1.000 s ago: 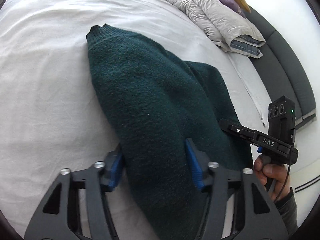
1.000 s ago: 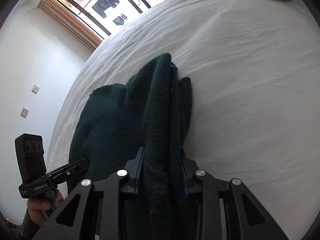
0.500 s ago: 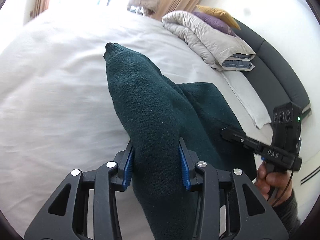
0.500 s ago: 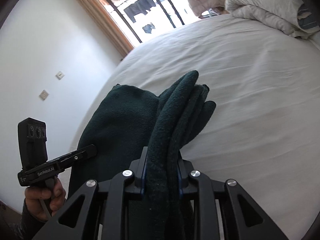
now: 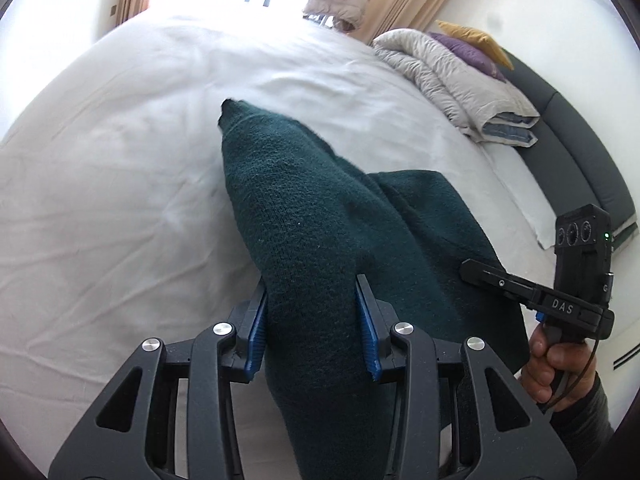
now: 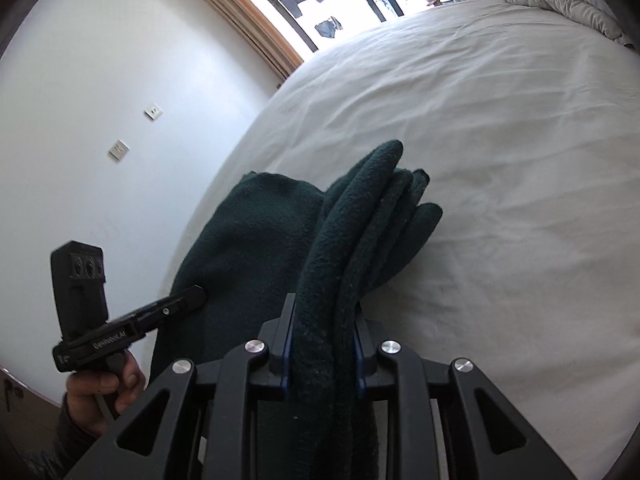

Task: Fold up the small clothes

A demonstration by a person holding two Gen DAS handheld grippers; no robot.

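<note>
Knitwear like this dark green sweater [image 5: 304, 216] is soft, thick and floppy, so bunched edges make the surest hold. It hangs between both grippers over the white bed [image 5: 120, 200]. The left gripper [image 5: 312, 320] pinches one gathered end, its jaws recently narrowed; the right gripper [image 6: 322, 344] pinches stacked folds. Only the right view shows those layered edges; only the left shows the folded duvet [image 5: 452, 80] by the headboard.
</note>
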